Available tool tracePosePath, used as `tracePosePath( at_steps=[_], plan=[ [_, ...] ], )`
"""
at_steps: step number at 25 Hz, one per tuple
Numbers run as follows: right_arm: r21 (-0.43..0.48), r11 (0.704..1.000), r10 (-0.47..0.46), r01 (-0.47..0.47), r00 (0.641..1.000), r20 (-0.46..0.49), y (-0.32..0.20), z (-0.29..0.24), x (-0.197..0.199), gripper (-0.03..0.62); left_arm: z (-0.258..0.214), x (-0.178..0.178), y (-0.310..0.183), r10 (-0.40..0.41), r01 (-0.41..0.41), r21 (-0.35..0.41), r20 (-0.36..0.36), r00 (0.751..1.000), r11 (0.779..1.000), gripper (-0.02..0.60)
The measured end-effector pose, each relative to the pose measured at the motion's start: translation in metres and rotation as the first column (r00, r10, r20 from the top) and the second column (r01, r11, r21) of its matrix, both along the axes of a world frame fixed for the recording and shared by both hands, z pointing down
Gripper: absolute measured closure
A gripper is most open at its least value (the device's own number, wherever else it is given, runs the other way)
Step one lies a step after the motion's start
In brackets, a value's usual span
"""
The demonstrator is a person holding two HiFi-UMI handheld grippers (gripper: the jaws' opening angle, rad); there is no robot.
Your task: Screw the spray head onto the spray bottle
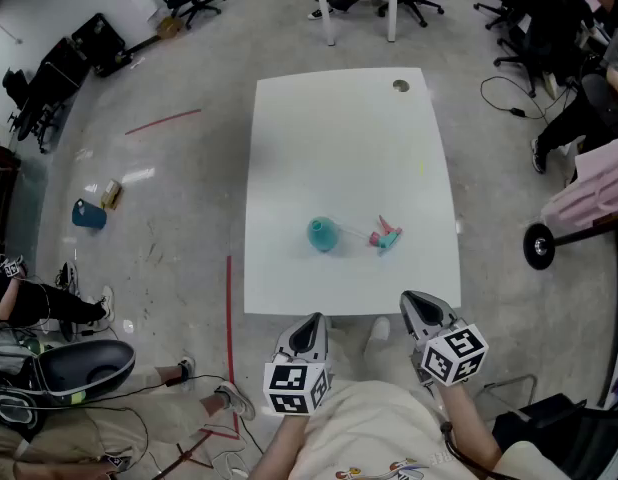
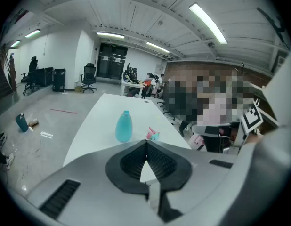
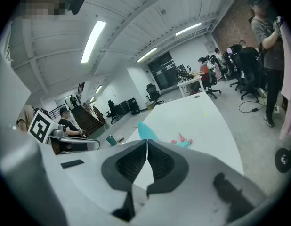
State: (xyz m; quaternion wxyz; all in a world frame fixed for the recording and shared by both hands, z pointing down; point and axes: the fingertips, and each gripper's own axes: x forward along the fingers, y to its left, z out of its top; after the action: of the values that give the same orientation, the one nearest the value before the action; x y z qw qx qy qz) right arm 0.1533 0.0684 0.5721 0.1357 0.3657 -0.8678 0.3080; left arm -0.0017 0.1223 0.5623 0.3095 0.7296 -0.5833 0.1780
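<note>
Nothing is joined yet, so I judge you are at the reach-in step. The white rectangular table lies ahead of you. Your left gripper and right gripper hover off its near edge, at 6 o'clock from its middle. Both tilt somewhat downward, claws pressed together and empty. The teal plastic spray bottle stands upright near that edge. The pink-and-teal plastic spray head lies just beside it, at its 3 o'clock. Next you likely need to open both claws, steady the bottle and lift the head.
</note>
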Motion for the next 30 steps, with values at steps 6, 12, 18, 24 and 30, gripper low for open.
tracePosePath(
  at_steps=[6, 12, 18, 24, 30],
  plan=[
    [0.023, 0.999, -0.05, 0.049, 0.999, 0.02, -0.015, -0.013, -0.037, 0.588, 0.004, -0.031, -0.042, 0.086, -0.087, 0.03, 0.044, 0.995, 0.996, 0.575],
    [0.033, 0.999, 0.004, -0.004, 1.0, 0.001, -0.038, -0.022, -0.063, 0.588, 0.051, -0.049, -0.083, 0.315, -0.314, -0.023, 0.086, 0.945, 0.949, 0.311],
    [0.036, 0.996, 0.082, -0.081, 0.996, -0.04, -0.047, -0.019, -0.085, 0.588, 0.099, -0.058, -0.141, 0.428, -0.445, 0.047, 0.198, 0.882, 0.894, 0.142],
    [0.012, 0.996, 0.091, -0.09, 0.993, -0.072, -0.044, -0.02, -0.084, 0.588, 0.131, -0.045, -0.182, 0.442, -0.492, 0.169, 0.261, 0.858, 0.854, 0.106],
    [-0.012, 0.992, 0.126, -0.128, 0.988, -0.094, -0.039, -0.021, -0.069, 0.588, 0.129, -0.02, -0.2, 0.477, -0.577, 0.32, 0.339, 0.811, 0.752, 0.104]
  ],
)
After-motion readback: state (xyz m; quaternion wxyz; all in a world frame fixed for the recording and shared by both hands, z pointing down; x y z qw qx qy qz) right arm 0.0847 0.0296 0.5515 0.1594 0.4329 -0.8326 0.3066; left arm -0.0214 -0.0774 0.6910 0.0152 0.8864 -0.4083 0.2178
